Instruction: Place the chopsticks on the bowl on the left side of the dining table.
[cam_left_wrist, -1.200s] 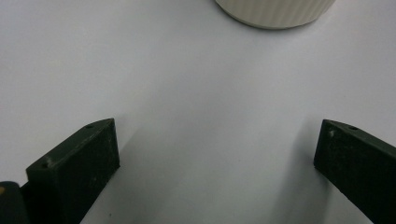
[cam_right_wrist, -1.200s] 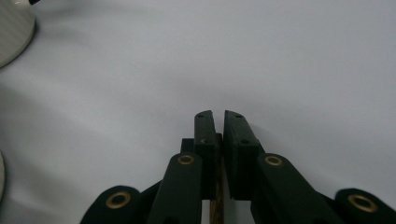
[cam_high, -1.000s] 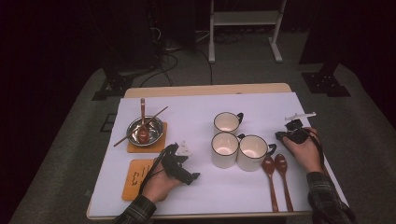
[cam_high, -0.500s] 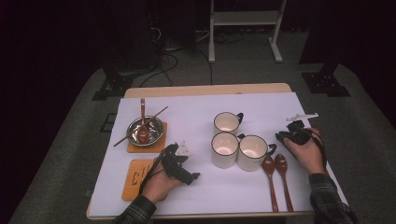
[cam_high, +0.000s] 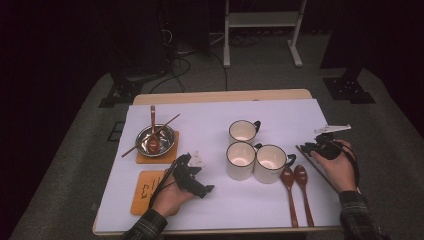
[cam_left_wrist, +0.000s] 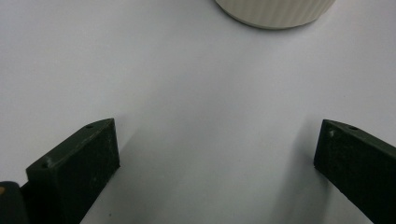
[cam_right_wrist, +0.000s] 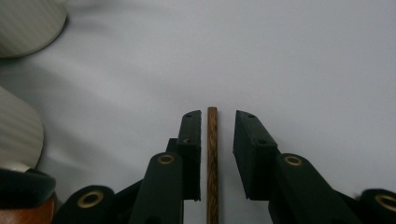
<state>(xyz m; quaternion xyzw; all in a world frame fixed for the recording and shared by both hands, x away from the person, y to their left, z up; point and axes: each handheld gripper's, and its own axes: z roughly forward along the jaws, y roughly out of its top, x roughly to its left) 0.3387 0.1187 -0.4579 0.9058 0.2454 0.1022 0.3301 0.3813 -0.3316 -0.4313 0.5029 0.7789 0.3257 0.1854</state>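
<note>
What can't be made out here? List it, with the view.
- Chopstick, between the right claw's just-opening jaws: lower end cut by right gripper view's bottom edge.
- Mug: left gripper view's top edge cuts all but its base.
- Coaster markings: too small in high view, left hand covers part.

The room is dark, with black walls or drapes filling the upper left and upper right of the high view. Light falls mainly on the desk (cam_high: 220, 112), whose wooden edge shows along the far side and whose top is covered by a white sheet. Around it lies a grey carpeted floor (cam_high: 395, 150). At upper centre stands a white metal frame (cam_high: 262, 30) on two legs with feet. Black cables (cam_high: 187, 62) trail over the floor left of it. A dark stand base (cam_high: 120, 92) sits at the left of the frame, and another black base (cam_high: 347, 87) at the right.
</note>
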